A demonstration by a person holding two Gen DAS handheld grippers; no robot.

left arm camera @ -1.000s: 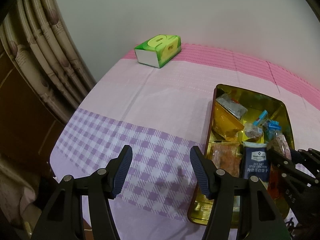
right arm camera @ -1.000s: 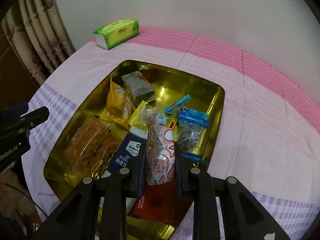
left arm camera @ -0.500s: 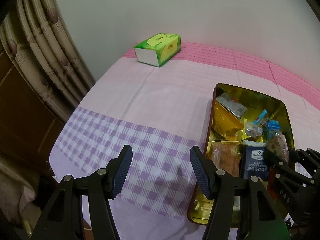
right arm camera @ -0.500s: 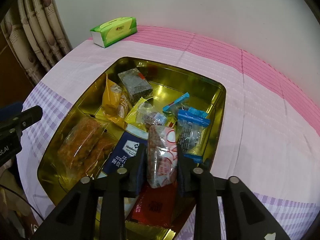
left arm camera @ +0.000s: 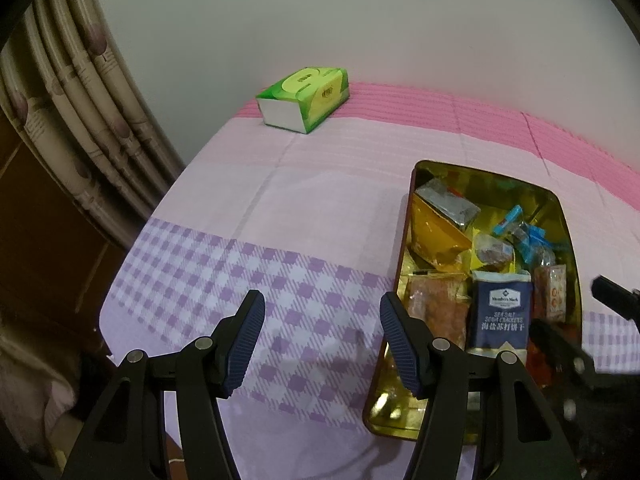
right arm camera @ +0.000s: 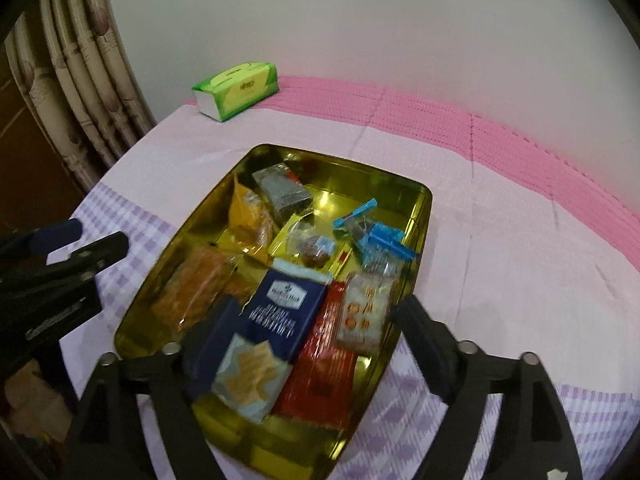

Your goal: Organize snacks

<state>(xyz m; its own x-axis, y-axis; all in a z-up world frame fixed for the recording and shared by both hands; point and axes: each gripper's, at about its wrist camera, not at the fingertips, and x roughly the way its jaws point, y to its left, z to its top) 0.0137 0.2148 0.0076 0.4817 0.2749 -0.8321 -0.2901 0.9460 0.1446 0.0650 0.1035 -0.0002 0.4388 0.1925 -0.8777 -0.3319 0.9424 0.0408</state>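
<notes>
Jaws opening wide and empty, the right gripper (right arm camera: 312, 328) hangs over the tin (right arm camera: 420, 216), where every visible snack already lies; left gripper (left arm camera: 322, 344), half-open, idles beside it.

This is looking like a room in a home. A table (left arm camera: 304, 208) is wearing a soft cloth of pale pink, bright pink and lilac check, and it is standing against a plain white wall (right arm camera: 360, 20). Patterned beige curtains (left arm camera: 80, 120) are hanging in folds at the left. A green tissue box (left arm camera: 304, 100) is sitting at the far edge, and a gold tin (right arm camera: 420, 216) is holding assorted wrapped snacks.
</notes>
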